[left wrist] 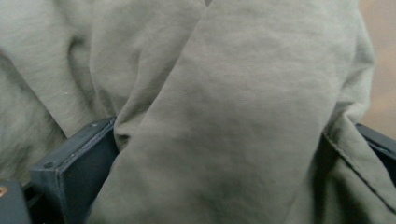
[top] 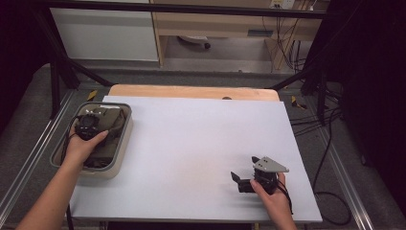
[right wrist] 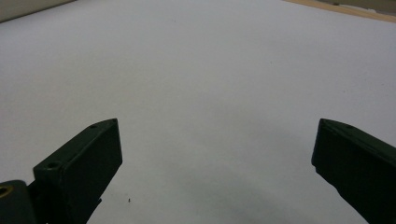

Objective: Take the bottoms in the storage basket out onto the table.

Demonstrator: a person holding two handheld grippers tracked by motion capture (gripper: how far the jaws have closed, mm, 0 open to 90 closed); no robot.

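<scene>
Two tongs, olive cloth in bin

Olive cloth (top: 106, 125) lies bunched in grey bin (top: 122, 143), left-middle of high view. Left tongs (top: 88, 123) are down in bin on top of cloth; in left gripper view jaws stand wide apart with a thick fold between them, not clamped. Bin sits on left edge of white surface (top: 191, 143). Right tongs (top: 243, 178) rest low on surface at lower right, jaws apart, nothing between them, well apart from bin.
</scene>
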